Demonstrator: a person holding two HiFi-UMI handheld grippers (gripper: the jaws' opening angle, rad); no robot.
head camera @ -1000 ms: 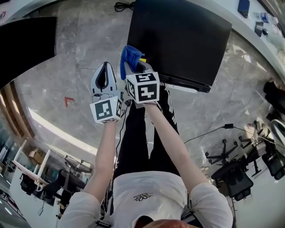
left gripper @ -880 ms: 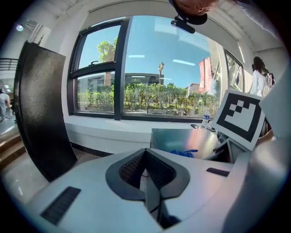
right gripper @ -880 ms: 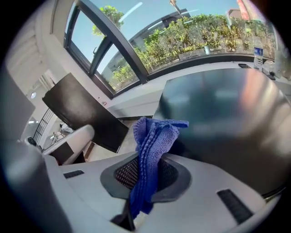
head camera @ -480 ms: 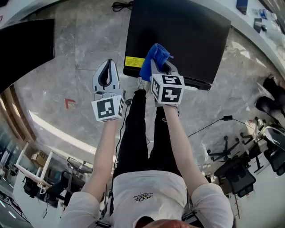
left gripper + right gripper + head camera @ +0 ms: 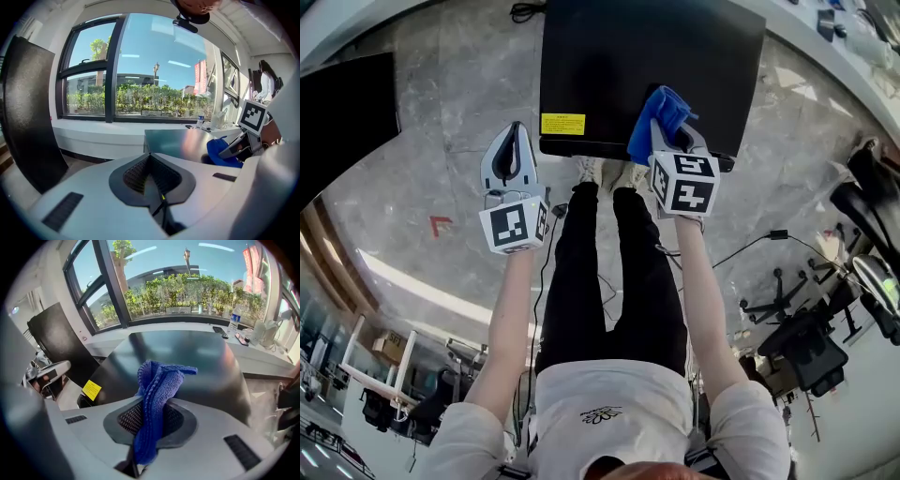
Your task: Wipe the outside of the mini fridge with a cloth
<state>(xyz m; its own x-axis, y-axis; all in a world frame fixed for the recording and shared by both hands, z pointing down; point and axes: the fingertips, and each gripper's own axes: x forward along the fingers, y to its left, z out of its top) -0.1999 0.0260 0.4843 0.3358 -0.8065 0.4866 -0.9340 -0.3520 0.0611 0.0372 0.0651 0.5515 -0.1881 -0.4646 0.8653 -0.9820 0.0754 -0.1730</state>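
Right claw (image 5: 671, 131) clamped on the blue cloth (image 5: 659, 114), over the mini fridge's (image 5: 609, 56) near edge.
Left of the fridge, by its yellow sticker (image 5: 562, 124), my left claw (image 5: 514, 145) is pressed together, empty, above marble floor (image 5: 441, 122); shoes (image 5: 592, 172) meet the fridge's front; both arms reach forward.

Ribbed weave shown by blue knitted cloth (image 5: 157, 394). Yellow label (image 5: 562, 124) borne on boxy glossy black mini fridge (image 5: 647, 66). Pale grey plastic left gripper (image 5: 514, 141) and right gripper (image 5: 669, 128) marked with black-and-white square patterns; pads (image 5: 136, 176) black, mesh-textured. Grey veined marble floor (image 5: 431, 112) marked by red arrow (image 5: 441, 224).
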